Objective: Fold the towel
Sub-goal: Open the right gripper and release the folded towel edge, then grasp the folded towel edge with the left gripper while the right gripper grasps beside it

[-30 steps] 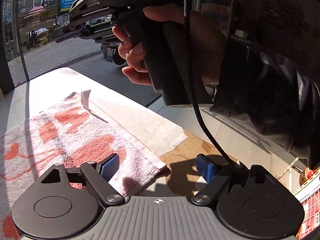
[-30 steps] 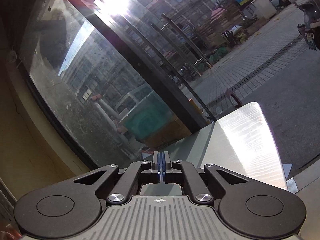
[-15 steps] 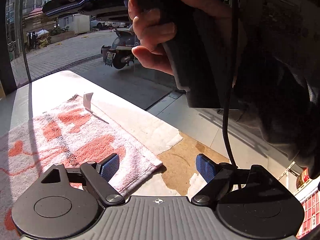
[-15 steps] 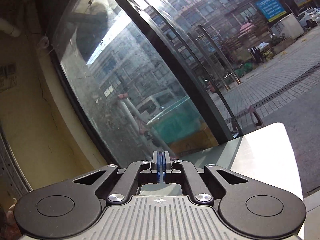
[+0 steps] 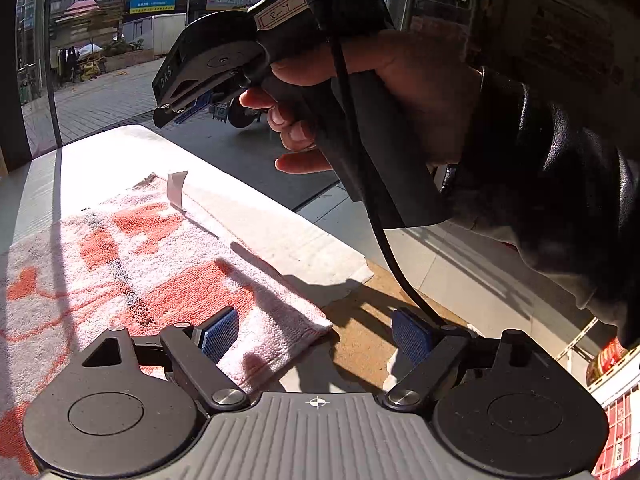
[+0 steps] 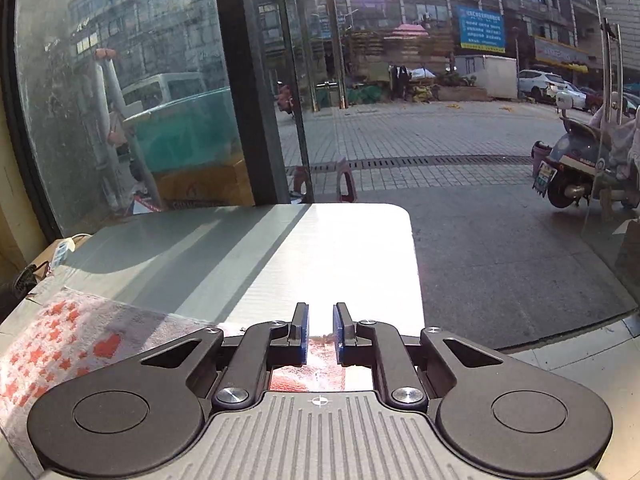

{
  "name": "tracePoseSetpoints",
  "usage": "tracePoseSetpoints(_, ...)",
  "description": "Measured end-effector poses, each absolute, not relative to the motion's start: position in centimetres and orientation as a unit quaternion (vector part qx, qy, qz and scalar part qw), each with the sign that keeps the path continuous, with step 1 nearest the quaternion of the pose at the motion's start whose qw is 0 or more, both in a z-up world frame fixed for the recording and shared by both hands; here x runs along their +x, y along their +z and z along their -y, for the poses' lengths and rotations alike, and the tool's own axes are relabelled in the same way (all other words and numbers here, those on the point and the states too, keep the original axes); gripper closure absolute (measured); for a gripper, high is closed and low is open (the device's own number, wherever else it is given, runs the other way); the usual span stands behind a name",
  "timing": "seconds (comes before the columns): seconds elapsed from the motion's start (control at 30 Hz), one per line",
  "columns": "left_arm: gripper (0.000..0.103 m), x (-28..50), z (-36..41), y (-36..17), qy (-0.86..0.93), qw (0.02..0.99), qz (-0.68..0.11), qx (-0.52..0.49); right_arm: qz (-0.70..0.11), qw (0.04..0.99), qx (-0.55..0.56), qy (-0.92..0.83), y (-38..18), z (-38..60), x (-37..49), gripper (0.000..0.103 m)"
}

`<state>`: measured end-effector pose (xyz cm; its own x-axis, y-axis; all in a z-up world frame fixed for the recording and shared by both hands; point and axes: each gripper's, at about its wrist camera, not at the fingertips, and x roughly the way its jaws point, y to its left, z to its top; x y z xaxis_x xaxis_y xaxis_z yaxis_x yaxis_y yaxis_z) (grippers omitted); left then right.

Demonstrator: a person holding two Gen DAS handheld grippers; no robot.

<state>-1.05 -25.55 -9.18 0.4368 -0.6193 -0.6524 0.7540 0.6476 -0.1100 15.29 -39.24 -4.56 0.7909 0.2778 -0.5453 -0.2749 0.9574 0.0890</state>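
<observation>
A white towel (image 5: 120, 264) with red hearts and blotches lies flat on the white table (image 5: 100, 152). My left gripper (image 5: 316, 334) hovers open over the towel's near right corner, its left pad above the cloth and its right pad above bare board. A hand holds my right gripper (image 5: 172, 110) high over the table's far side. In the right wrist view the right gripper (image 6: 320, 320) has its jaws opening, with nothing between the pads. The towel (image 6: 60, 340) lies below and left of it, and a red patch shows under the fingers.
A white tag (image 5: 176, 188) sticks up at the towel's far edge. Torn covering bares brown board (image 5: 360, 344) at the table's near right corner. A glass wall (image 6: 120, 100) stands left of the table (image 6: 340, 248). A scooter (image 6: 580, 168) is parked outside.
The right gripper has rolled level and swung from the glass wall toward the table top, and its jaws have parted. The left gripper has kept still.
</observation>
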Motion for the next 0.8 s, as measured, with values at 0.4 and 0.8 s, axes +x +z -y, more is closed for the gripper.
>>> tracePoseSetpoints(0.4,0.063,-1.7,26.6,-10.1,-0.395,0.850,-0.317,0.146,-0.323,0.936,-0.013,0.141,-6.7,39.4,17.3,0.011)
tracePoseSetpoints(0.8,0.093,-0.9,26.4,-10.1,-0.382,0.855,-0.320,0.144,-0.387,0.903,0.014,0.186,-6.0,39.5,21.7,0.029)
